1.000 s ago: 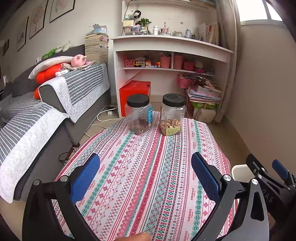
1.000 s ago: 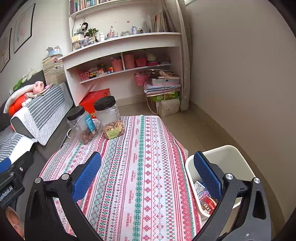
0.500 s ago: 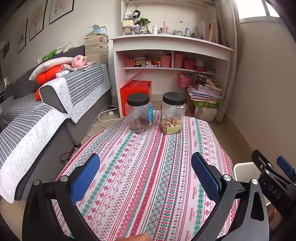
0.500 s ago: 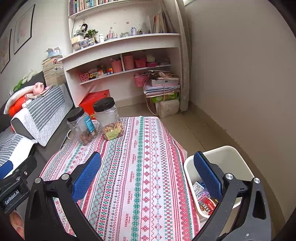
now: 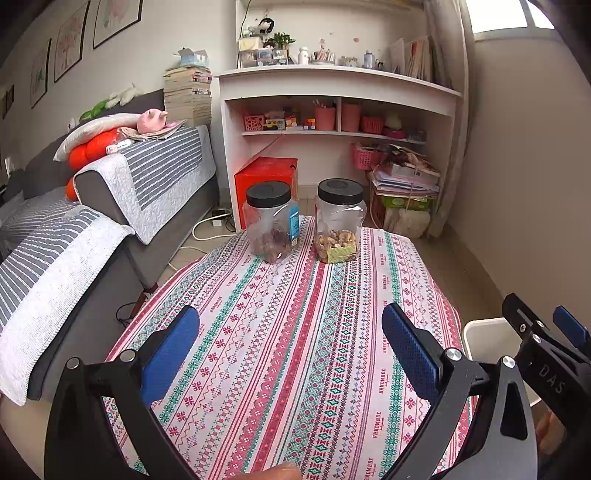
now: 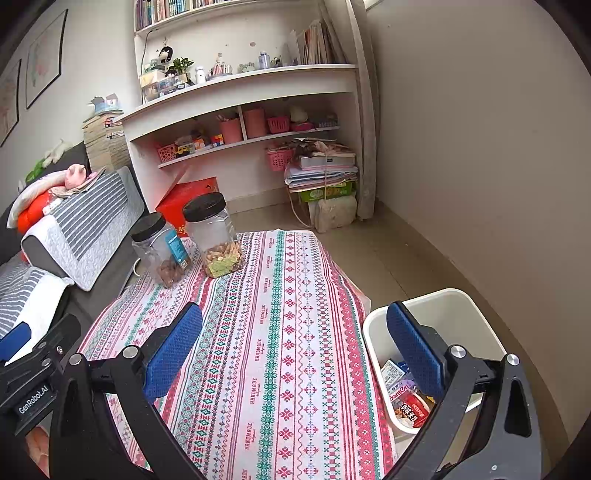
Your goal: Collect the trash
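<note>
While my right gripper [image 6: 293, 343] hangs spread wide over the tablecloth [image 6: 273, 332], the wrappers [image 6: 404, 400] lie in the white bin [image 6: 436, 306] beneath its right finger. My left gripper [image 5: 290, 345] is spread too, holding nothing.

A small living room in soft daylight. The landmark is a white curved-front shelf unit [image 5: 340, 85] against the pale back wall [image 5: 177, 33], with pink pots and baskets in its open compartments. Left of it, a tall stack of books [image 5: 188, 94] rises behind a dark grey sofa [image 5: 110, 236] draped in grey-and-white striped quilts. Framed pictures [image 5: 114, 18] hang on the wall above the sofa. Right of the unit, a pale curtain [image 5: 448, 122] drops beneath a bright window [image 5: 498, 14], beside a plain beige wall [image 6: 480, 147]. In front of it, beige floor tiles [image 6: 388, 251] and a surface under a red, green and white patterned cloth [image 5: 295, 332].
</note>
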{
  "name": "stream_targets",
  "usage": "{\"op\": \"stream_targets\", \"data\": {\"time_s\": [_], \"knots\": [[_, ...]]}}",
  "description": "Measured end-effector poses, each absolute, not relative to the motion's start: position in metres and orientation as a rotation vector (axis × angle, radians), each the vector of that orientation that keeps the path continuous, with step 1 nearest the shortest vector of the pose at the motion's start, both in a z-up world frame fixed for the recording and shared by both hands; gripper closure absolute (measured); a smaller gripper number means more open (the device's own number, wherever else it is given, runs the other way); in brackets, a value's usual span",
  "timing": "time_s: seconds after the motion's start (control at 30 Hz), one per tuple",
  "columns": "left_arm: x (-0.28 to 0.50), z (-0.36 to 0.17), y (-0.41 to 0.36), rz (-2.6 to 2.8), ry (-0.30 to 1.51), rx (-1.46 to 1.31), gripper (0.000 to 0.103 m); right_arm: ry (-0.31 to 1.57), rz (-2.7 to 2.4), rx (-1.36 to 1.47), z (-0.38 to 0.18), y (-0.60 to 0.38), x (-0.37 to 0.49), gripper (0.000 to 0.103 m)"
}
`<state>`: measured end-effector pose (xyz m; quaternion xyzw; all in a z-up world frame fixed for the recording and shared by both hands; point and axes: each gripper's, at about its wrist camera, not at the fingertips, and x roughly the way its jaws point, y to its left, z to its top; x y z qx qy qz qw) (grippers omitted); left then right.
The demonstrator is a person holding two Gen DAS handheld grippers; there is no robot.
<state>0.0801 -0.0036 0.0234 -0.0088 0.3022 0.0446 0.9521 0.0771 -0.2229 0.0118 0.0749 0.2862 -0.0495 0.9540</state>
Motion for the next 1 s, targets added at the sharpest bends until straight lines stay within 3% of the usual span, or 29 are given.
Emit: {"op": "stream_targets", "data": {"time_s": [1.0], "knots": [[0.0823,0.0182,-0.0005,0.103,0.62,-0.03,0.007,0.603,-0.092,0.133,0.0068,-0.2215,0.0783,0.007]]}}
